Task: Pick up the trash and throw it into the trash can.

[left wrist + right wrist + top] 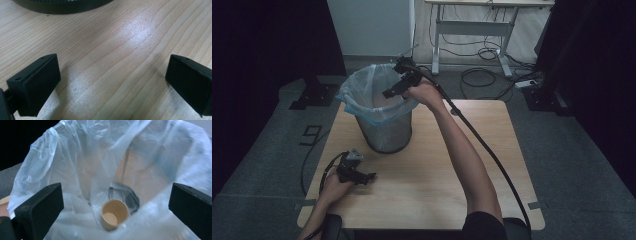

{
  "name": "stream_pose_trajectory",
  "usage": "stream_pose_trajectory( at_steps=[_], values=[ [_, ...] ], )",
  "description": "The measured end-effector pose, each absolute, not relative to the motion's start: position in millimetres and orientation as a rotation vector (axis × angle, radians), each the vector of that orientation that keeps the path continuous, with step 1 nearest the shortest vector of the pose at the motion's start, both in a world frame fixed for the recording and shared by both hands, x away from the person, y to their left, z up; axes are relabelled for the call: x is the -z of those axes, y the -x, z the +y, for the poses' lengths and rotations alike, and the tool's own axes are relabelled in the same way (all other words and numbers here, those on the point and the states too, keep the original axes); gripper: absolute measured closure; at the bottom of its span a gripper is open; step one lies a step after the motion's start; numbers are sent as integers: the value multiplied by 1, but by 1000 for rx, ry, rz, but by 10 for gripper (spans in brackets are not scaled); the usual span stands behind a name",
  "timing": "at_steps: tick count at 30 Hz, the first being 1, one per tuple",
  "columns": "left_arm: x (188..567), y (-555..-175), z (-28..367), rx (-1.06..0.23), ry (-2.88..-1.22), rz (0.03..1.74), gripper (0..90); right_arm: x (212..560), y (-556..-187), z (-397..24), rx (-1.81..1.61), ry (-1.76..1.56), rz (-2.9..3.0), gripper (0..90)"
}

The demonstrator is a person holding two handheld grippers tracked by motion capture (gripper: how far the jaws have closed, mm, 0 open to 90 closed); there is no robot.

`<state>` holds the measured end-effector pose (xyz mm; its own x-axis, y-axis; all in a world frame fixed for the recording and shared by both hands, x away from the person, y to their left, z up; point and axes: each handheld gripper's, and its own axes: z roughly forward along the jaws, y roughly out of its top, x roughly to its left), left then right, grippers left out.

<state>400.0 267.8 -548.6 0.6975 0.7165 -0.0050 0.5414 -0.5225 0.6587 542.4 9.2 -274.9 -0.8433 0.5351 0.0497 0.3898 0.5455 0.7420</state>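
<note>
Paper cup (113, 217) lies in lined bin (379, 107), below right gripper (115, 207) (jaws wide, empty); left gripper (110, 85) spread wide, empty, over table (437, 175).

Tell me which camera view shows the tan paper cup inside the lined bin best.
The right gripper view: it looks straight into the clear plastic liner, where the tan paper cup lies at the bottom, mouth toward the camera. The high view gives the mesh wastebasket from outside; the left gripper view catches its dark base.

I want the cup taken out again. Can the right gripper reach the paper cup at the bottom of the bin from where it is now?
Probably yes: the right gripper hangs open over the bin, and nothing covers the paper cup.
</note>
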Motion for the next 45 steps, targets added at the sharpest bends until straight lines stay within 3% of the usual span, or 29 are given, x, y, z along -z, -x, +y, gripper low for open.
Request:
stream_pose_trajectory(
  at_steps=[19,45],
  values=[
    [549,-400,267,-356,-2258,961,0,274,-518,-62,-1186,-824,2508,0],
    [548,-399,267,-359,-2257,968,0,309,-486,-134,-1196,-901,2459,0]
  ],
)
